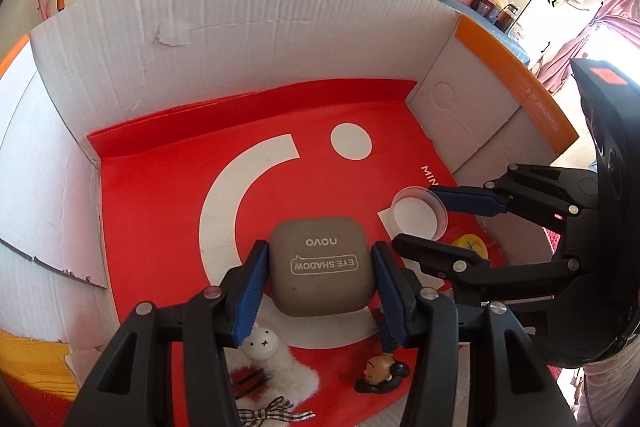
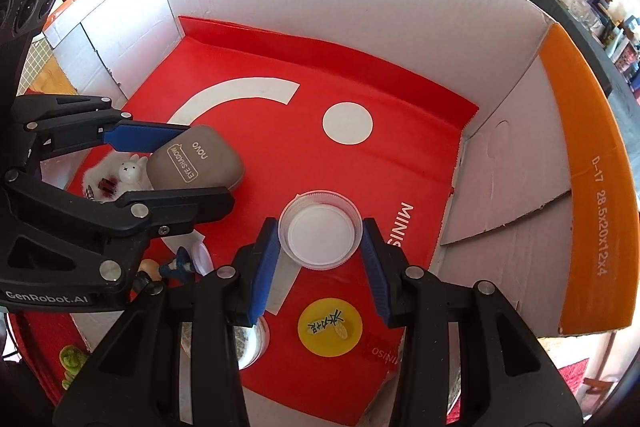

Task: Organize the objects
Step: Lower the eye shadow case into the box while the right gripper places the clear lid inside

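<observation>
A taupe eye shadow case [image 1: 322,265] lies on the red bag [image 1: 160,211] that lines the cardboard box [image 1: 240,27]. My left gripper [image 1: 320,291] is open with its blue pads on either side of the case, with small gaps. The case also shows in the right wrist view [image 2: 196,163]. A clear round jar lid [image 2: 320,235] lies on the red bag. My right gripper [image 2: 320,259] is open and straddles the lid without touching it. The lid also shows in the left wrist view [image 1: 418,217].
A white rabbit plush clip [image 1: 264,347], a small figurine [image 1: 380,373] and a checked bow [image 1: 272,413] lie near the box's front. A yellow round tin [image 2: 330,327], a small jar [image 2: 248,339] and a tiny white lid [image 2: 202,257] lie near the right gripper. Box walls stand all round.
</observation>
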Tool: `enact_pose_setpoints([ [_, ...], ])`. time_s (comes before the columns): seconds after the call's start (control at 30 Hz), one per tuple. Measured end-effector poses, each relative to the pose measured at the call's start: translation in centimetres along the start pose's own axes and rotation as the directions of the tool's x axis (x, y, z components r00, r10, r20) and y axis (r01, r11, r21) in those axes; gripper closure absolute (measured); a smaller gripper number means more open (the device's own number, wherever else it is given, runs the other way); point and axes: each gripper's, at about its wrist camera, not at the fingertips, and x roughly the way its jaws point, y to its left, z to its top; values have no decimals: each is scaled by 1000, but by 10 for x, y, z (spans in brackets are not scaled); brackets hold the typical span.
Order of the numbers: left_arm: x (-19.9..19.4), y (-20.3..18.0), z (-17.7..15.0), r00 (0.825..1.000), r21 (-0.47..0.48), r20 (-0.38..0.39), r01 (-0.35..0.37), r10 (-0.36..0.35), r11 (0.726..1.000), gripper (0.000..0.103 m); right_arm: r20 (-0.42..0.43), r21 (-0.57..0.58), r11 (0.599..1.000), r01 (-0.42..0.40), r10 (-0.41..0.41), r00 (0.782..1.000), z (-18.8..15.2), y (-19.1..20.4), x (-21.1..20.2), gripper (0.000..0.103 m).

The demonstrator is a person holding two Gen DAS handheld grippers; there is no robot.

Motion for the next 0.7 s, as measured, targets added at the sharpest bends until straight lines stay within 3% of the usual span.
enact_pose_setpoints([
  [0.7, 11, -1, 12, 999, -24, -38, -8, 7, 1000, 49, -22, -13, 1000, -11, 11, 1000, -8, -5, -4, 63],
])
